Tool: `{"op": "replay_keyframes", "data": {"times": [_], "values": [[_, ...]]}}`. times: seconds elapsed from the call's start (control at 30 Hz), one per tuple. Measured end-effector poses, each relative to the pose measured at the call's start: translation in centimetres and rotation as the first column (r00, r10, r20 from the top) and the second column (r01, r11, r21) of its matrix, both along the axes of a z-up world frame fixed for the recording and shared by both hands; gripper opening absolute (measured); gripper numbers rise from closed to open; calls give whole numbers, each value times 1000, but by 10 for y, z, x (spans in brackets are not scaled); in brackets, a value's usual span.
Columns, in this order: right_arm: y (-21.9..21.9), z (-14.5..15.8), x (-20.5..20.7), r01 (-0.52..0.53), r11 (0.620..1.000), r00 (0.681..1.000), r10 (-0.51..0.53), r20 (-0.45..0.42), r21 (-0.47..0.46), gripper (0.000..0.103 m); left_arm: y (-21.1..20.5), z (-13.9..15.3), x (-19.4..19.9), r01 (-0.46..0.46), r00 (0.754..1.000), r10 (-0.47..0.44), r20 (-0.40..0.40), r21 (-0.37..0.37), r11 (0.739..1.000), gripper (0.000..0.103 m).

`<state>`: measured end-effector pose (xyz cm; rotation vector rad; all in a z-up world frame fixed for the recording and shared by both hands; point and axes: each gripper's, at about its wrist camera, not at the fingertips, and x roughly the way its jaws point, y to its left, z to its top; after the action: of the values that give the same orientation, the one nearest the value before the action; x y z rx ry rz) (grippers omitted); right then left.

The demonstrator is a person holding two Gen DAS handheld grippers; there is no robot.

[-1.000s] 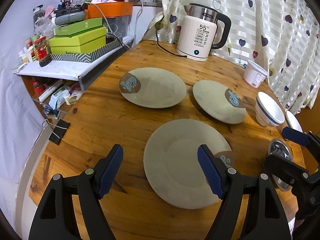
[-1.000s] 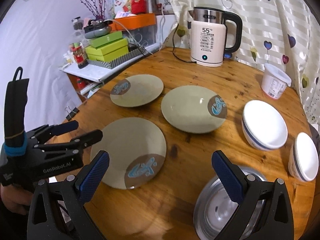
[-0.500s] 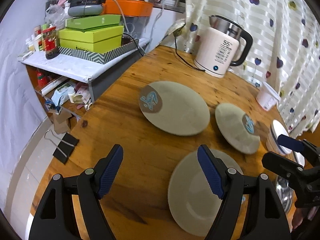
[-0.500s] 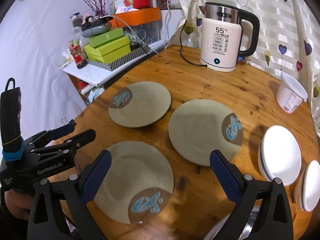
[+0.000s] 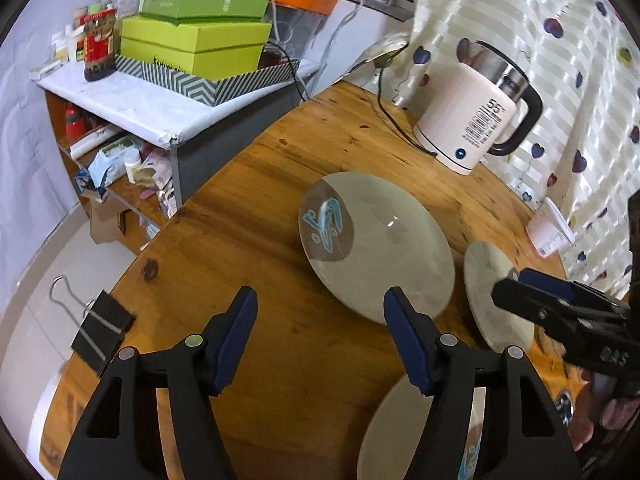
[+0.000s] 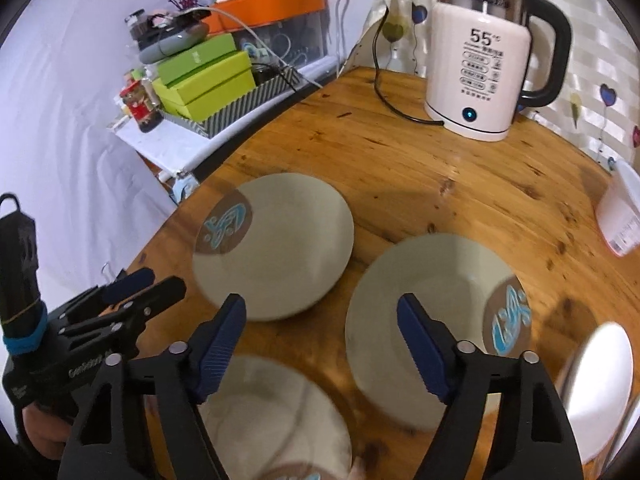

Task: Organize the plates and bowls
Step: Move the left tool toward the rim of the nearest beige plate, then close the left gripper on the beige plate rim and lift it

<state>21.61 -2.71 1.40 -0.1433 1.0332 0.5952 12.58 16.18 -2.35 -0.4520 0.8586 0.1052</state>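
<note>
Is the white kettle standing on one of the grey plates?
No, the white kettle stands on the bare wooden table, apart from the grey plates.

Round wooden table (image 5: 320,168), knots and dark marks on surface. White electric kettle (image 6: 484,76) at far side, "55" on body, black handle, blue light lit at base; black cord (image 6: 384,96) trailing off back edge. Black binder clip (image 5: 100,332) at near left edge. White tub (image 6: 620,216) at right. Side shelf (image 5: 132,100): green boxes (image 5: 196,44) stacked in striped tray. Heart-print curtain (image 5: 580,60) behind.
</note>
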Motion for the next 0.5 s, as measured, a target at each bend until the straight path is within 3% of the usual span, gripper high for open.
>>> {"op": "replay_keyframes", "data": {"times": [0.1,0.5], "values": [[10,-8,19,-7,1000,1000,7,-26,8,63,5,-7,9,-4,1000,4,-14,-25,1000,55],[38,-36,63,-36,999,996,34,-82,-16,45,13,-19,34,-5,1000,3,-27,-62,998,55]]}}
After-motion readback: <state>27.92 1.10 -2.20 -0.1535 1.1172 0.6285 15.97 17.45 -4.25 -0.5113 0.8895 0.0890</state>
